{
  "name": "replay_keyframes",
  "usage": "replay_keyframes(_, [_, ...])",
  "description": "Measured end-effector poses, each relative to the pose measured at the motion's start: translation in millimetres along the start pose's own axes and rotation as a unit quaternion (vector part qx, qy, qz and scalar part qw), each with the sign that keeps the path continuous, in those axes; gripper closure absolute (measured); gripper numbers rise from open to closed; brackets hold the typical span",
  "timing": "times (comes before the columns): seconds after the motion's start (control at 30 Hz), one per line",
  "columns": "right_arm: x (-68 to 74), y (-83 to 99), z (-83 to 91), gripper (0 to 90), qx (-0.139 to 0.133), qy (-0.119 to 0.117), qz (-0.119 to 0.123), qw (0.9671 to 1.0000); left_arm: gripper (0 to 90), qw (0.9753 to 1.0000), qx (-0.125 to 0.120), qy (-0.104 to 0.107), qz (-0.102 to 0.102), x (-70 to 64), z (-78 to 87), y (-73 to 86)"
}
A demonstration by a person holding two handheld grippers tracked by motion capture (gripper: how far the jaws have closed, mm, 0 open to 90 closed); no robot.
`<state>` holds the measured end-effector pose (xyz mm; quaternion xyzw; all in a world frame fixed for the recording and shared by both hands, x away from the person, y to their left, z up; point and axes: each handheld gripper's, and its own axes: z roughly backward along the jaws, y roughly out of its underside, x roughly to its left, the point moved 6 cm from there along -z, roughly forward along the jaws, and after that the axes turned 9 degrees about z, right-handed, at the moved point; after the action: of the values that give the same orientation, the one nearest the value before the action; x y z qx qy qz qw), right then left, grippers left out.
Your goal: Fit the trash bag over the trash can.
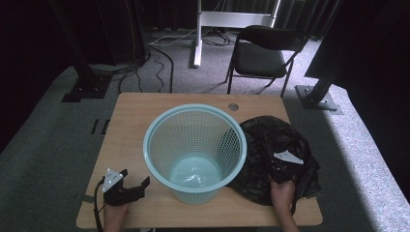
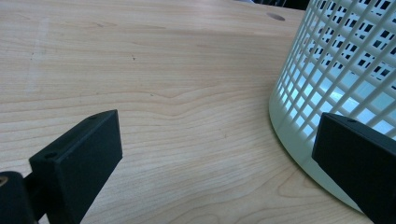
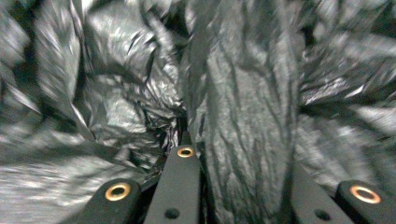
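A light teal mesh basket (image 1: 195, 145) stands upright in the middle of the wooden table (image 1: 133, 113), with nothing in it. A crumpled black plastic bag (image 1: 270, 135) lies against its right side. My right gripper (image 1: 283, 169) reaches into the bag from the front. In the right gripper view its jaws (image 3: 240, 158) are shut on a thick fold of the bag (image 3: 247, 93). At the front left my left gripper (image 1: 136, 176) rests low over the table, open. In the left gripper view its jaws (image 2: 217, 135) are wide apart, and the basket wall (image 2: 336, 70) is by the right jaw.
A round cable hole (image 1: 233, 107) sits near the table's far edge. Beyond the table are a black folding chair (image 1: 263, 50), floor cables (image 1: 162, 53) and dark frame posts (image 1: 319, 82). Bare wood (image 2: 154, 70) lies left of the basket.
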<state>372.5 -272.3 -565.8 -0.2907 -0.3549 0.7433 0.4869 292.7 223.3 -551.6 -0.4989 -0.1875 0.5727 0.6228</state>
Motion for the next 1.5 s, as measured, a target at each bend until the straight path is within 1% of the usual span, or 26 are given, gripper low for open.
replay_keyframes(0.07, [-3.5, -8.1, 11.3, 84.8, -0.02, 0.007, 0.0, 0.9998, 1.6, 1.0, -0.001, -0.003, -0.002, 1.6, 0.5, -0.5])
replay_keyframes(0.1, [-5.2, -11.1, 17.2, 84.8, -0.025, 0.008, -0.003, 0.9996, 1.7, 1.0, -0.002, -0.003, 0.001, 2.2, 0.7, -0.7])
replay_keyframes(0.17, [-9.6, -16.1, 27.8, 84.8, -0.039, 0.004, -0.011, 0.9992, 1.7, 0.9999, -0.001, -0.013, -0.003, 4.8, 1.7, -0.1])
replay_keyframes(0.2, [-12.8, -19.1, 35.6, 84.8, -0.047, 0.003, -0.016, 0.9987, 1.7, 0.9999, -0.001, -0.013, -0.003, 4.8, 1.7, -0.1])
replay_keyframes(0.3, [-18.6, -23.6, 47.9, 84.9, -0.061, 0.003, -0.021, 0.9979, 1.7, 0.9997, 0.002, -0.019, -0.013, 7.6, 4.5, 3.6])
replay_keyframes(0.33, [-21.2, -25.4, 52.6, 84.9, -0.067, 0.004, -0.024, 0.9975, 1.7, 0.9996, 0.003, -0.023, -0.016, 9.1, 5.6, 4.9])
replay_keyframes(0.37, [-21.2, -25.4, 52.6, 84.9, -0.067, 0.004, -0.024, 0.9975, 1.7, 0.9996, 0.003, -0.023, -0.016, 9.1, 5.6, 4.9])
replay_keyframes(0.4, [-24.4, -27.2, 57.1, 84.9, -0.074, 0.005, -0.027, 0.9969, 1.7, 0.9996, 0.003, -0.024, -0.012, 10.8, 6.9, 5.8])
replay_keyframes(0.43, [-28.4, -30.4, 63.8, 85.0, -0.084, 0.006, -0.032, 0.9959, 1.7, 0.9996, 0.002, -0.027, -0.012, 12.2, 8.5, 5.7])
replay_keyframes(0.5, [-34.2, -37.2, 75.5, 85.0, -0.103, 0.009, -0.035, 0.994, 1.7, 0.9995, 0.0, -0.028, -0.013, 12.7, 9.9, 5.0])
replay_keyframes(0.63, [-39.9, -48.6, 94.4, 85.0, -0.132, 0.015, -0.04, 0.9903, 1.7, 0.9995, 0.0, -0.028, -0.013, 12.3, 10.0, 5.2])
replay_keyframes(0.67, [-41.6, -53.2, 101.6, 85.0, -0.143, 0.017, -0.041, 0.9888, 1.7, 0.9995, 0.0, -0.028, -0.015, 11.9, 9.7, 5.3])
replay_keyframes(0.83, [-48.3, -72.0, 128.8, 85.0, -0.178, 0.025, -0.037, 0.9831, 1.7, 0.9994, 0.003, -0.028, -0.021, 10.2, 8.1, 5.6])
replay_keyframes(1.03, [-53.5, -96.6, 169.2, 85.0, -0.224, 0.038, -0.024, 0.9736, 1.7, 0.9994, 0.001, -0.029, -0.019, 10.9, 8.4, 5.0])
replay_keyframes(1.13, [-55.2, -109.3, 193.0, 85.0, -0.251, 0.033, -0.021, 0.9672, 1.7, 0.9994, -0.001, -0.03, -0.019, 10.8, 8.5, 4.4])
replay_keyframes(1.17, [-55.0, -111.9, 198.5, 85.0, -0.256, 0.031, -0.019, 0.9659, 1.7, 0.9994, -0.003, -0.03, -0.018, 10.6, 8.6, 4.0])
replay_keyframes(1.2, [-54.6, -116.3, 208.0, 85.0, -0.269, 0.029, -0.017, 0.9626, 1.7, 0.9994, -0.003, -0.031, -0.018, 10.5, 8.7, 4.0])
replay_keyframes(1.23, [-54.3, -118.7, 213.8, 85.0, -0.274, 0.03, -0.015, 0.961, 1.7, 0.9994, -0.002, -0.03, -0.017, 10.5, 8.7, 3.8])
replay_keyframes(1.27, [-53.6, -123.1, 223.0, 85.0, -0.285, 0.031, -0.01, 0.958, 1.7, 0.9994, -0.003, -0.031, -0.017, 10.5, 8.8, 3.8])
replay_keyframes(1.33, [-52.4, -128.9, 235.9, 85.0, -0.301, 0.031, -0.006, 0.953, 1.7, 0.9993, -0.001, -0.032, -0.018, 10.8, 8.4, 3.9])
replay_keyframes(1.37, [-51.5, -132.5, 242.6, 85.0, -0.308, 0.028, -0.002, 0.9509, 1.7, 0.9993, 0.0, -0.033, -0.019, 11.0, 8.6, 4.0])
replay_keyframes(1.4, [-50.0, -136.9, 250.7, 85.0, -0.318, 0.024, 0.0, 0.9477, 1.6, 0.9993, 0.0, -0.033, -0.019, 11.0, 8.4, 3.9])
replay_keyframes(1.43, [-48.9, -139.7, 255.3, 85.0, -0.324, 0.02, 0.001, 0.9457, 1.7, 0.9993, 0.0, -0.033, -0.018, 11.0, 8.2, 3.9])
replay_keyframes(1.47, [-46.8, -144.2, 262.4, 85.0, -0.333, 0.013, 0.005, 0.9429, 1.7, 0.9993, 0.0, -0.033, -0.017, 11.1, 8.2, 3.9])
replay_keyframes(1.5, [-45.2, -146.8, 266.3, 84.9, -0.337, 0.009, 0.006, 0.9415, 1.7, 0.9993, 0.001, -0.033, -0.017, 11.4, 8.0, 3.9])
